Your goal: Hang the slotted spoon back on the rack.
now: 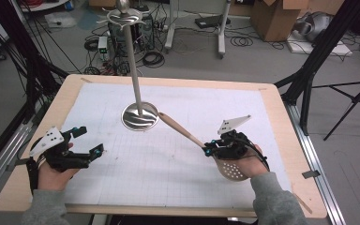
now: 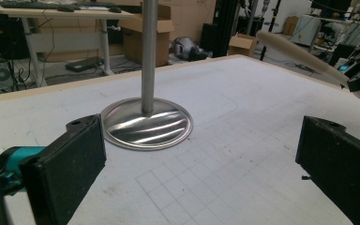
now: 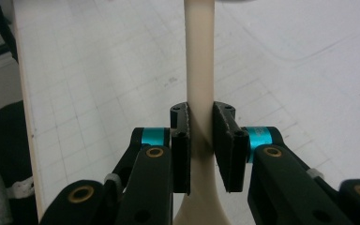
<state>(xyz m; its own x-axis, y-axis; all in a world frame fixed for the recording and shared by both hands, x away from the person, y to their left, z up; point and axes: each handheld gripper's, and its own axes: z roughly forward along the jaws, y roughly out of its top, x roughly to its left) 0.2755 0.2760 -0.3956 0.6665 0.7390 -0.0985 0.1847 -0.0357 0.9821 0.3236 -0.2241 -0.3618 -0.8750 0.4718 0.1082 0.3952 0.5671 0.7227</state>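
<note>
Hidden / cut off, relative to the metal stand

High view: stand's top hooks run into the top edge; part of the slotted spoon bowl, right of the stand, sits under the right gripper and hand, and its neck is covered where the 2 pads clamp it. Left gripper view: stand pole leaves the top edge, the spoon's bowl end right of the stand is cut by the right edge, and the wide-apart left gripper has both jaws clipped by the frame. Right gripper view: spoon handle tip exits at top, bowl at bottom; stand base is a blurred sliver at the top edge.
</note>
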